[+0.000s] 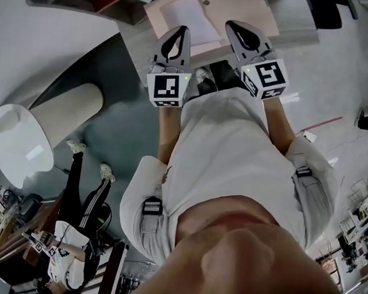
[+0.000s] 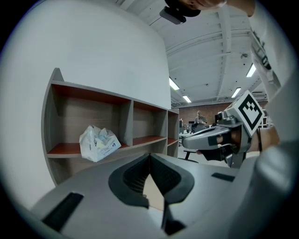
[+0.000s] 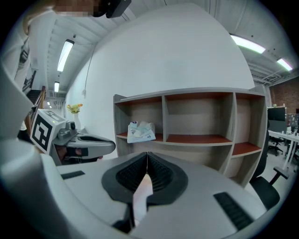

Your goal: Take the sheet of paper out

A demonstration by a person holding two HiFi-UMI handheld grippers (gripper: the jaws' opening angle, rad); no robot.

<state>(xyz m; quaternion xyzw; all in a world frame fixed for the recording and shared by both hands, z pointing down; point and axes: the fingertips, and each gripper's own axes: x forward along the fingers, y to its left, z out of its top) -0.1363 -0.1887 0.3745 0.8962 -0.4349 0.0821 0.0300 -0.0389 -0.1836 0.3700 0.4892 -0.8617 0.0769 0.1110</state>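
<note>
A white sheet of paper (image 1: 187,16) lies on a pale pink folder (image 1: 242,7) on the grey desk top in front of me. My left gripper (image 1: 180,32) hovers over the sheet's near edge with its jaws closed and empty. My right gripper (image 1: 233,27) is level with it, over the folder, also shut on nothing. In the left gripper view the jaws (image 2: 149,158) meet, with the right gripper (image 2: 219,137) beside them. The right gripper view shows closed jaws (image 3: 147,158) and the left gripper (image 3: 86,142) to the side.
A wooden shelf unit (image 3: 196,116) stands behind the desk with a crumpled white plastic bag (image 3: 140,132) (image 2: 98,142) in one compartment. A round white table (image 1: 19,142) is at the left. Another person (image 1: 73,230) stands at lower left. An office chair (image 3: 271,186) is on the right.
</note>
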